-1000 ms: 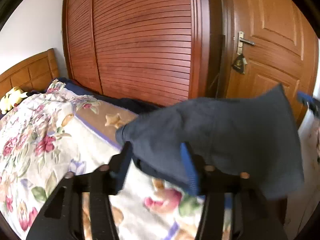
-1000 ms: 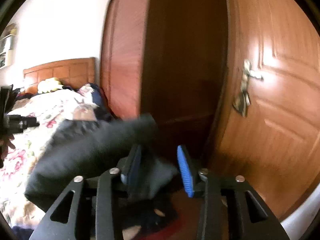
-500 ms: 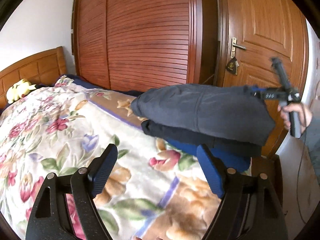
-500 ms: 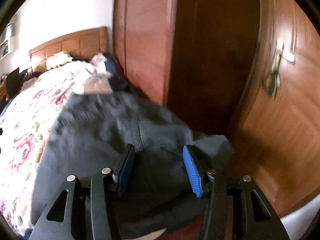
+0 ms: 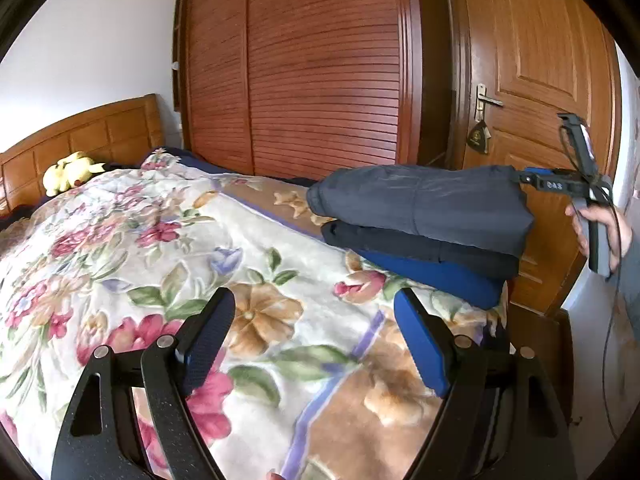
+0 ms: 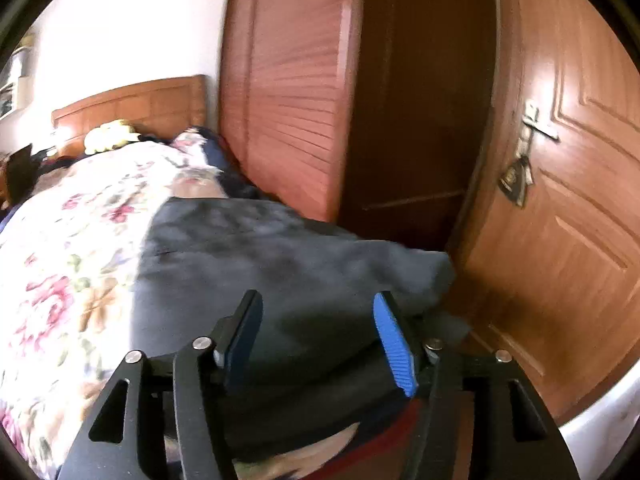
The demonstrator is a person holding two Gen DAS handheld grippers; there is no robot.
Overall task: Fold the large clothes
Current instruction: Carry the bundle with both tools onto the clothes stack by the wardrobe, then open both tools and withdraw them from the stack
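Observation:
A folded grey garment (image 5: pixel 420 204) lies on top of a black one (image 5: pixel 420 246) and a blue one (image 5: pixel 444 276), stacked at the far right corner of the bed. My left gripper (image 5: pixel 314 304) hangs open over the floral blanket (image 5: pixel 160 260), well short of the stack and holding nothing. The right gripper (image 5: pixel 532 178), held by a hand (image 5: pixel 600 220), sits at the stack's right edge. In the right wrist view its jaws (image 6: pixel 316 340) are opening, and the grey garment (image 6: pixel 280 264) lies under and between the blue pads without being pinched.
A slatted wooden wardrobe (image 5: pixel 320 72) and a panelled door (image 5: pixel 540 80) stand close behind the stack. The headboard (image 5: pixel 80 136) and a yellow plush toy (image 5: pixel 70 170) are at the far left. The blanket covers the whole bed in front of me.
The left gripper let go of the grey garment, opened wide and drew back across the blanket. The garment settled onto the stack. The right jaws widened off the cloth.

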